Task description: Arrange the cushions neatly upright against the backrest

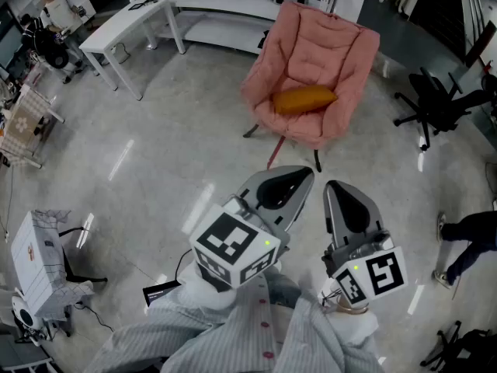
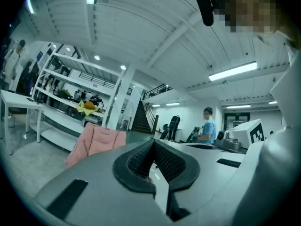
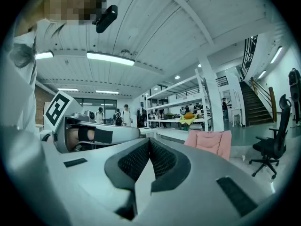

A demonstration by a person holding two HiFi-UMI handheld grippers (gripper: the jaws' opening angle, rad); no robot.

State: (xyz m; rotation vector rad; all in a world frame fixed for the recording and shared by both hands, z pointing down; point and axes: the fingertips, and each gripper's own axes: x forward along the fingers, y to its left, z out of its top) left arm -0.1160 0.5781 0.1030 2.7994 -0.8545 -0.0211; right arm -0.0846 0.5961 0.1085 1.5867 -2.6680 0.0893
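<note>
Straight ahead across the grey floor (image 1: 155, 154) I've got the pink chair (image 1: 311, 68), with one orange cushion (image 1: 304, 98) on it. That cushion is lying down on the seat (image 1: 307, 127), long side running across, at the foot of the backrest (image 1: 322, 37). It is not upright against it.

Both tools are well apart from the chair, out over bare floor and held level. The left tool (image 1: 299, 176) has its jaws pressed together with nothing between them. The left gripper view shows it plainly: the dark ribbed pads (image 2: 167, 164) meet in one seam, and the chair (image 2: 96, 142) shows low and to the left of them. The right tool (image 1: 331, 186) is the same, jaws pressed together and empty. In the right gripper view its pads (image 3: 162, 161) are closed up tight, and the chair (image 3: 211, 142) stands off to the right of the seam.

The two tools ride side by side, near each other, both pointing roughly at the chair. My striped sleeves (image 1: 233, 332) fill the bottom of the head view.

Around the edges, a white counter (image 1: 128, 22) stands at upper left and a black office chair (image 1: 435, 103) just right of the pink one. A person's leg (image 1: 466, 243) shows at the right edge. Further back, the left gripper view catches a staircase (image 2: 141, 119) and a person in a blue shirt (image 2: 207, 126).
</note>
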